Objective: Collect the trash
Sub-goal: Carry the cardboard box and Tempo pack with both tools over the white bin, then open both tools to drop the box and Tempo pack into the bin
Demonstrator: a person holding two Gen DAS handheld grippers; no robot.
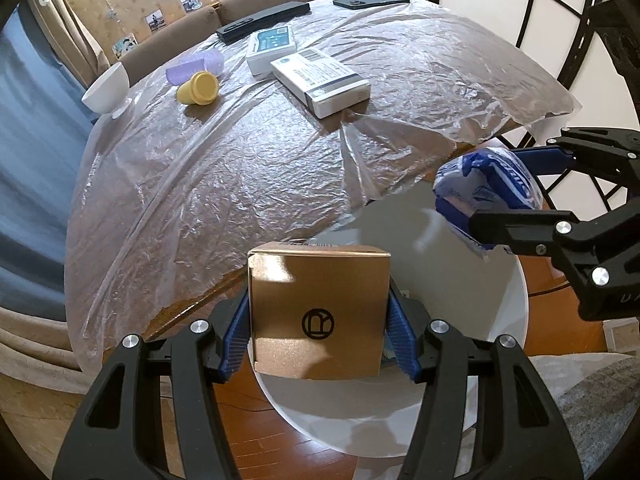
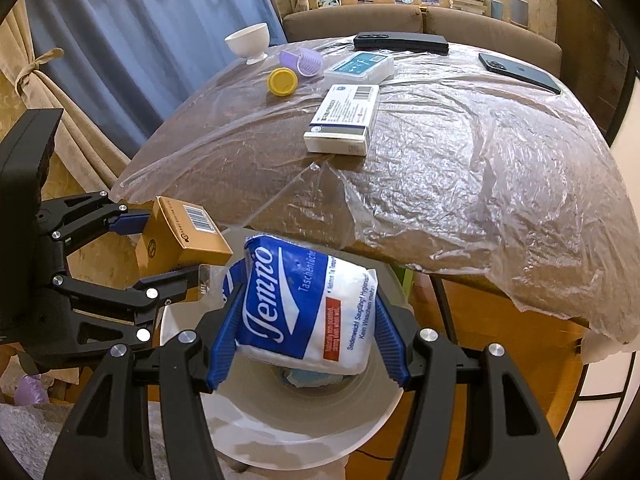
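My left gripper is shut on a gold cardboard box and holds it over a white round trash bin beside the table. My right gripper is shut on a blue and white Tempo tissue pack, also above the bin. In the right wrist view the left gripper with the box is at the left. In the left wrist view the right gripper with the pack is at the right. Something blue lies in the bin's bottom.
The plastic-covered table bears a white and blue carton, a white case, a yellow cup, a purple cup, a white bowl, a phone and a black case. A sofa stands behind.
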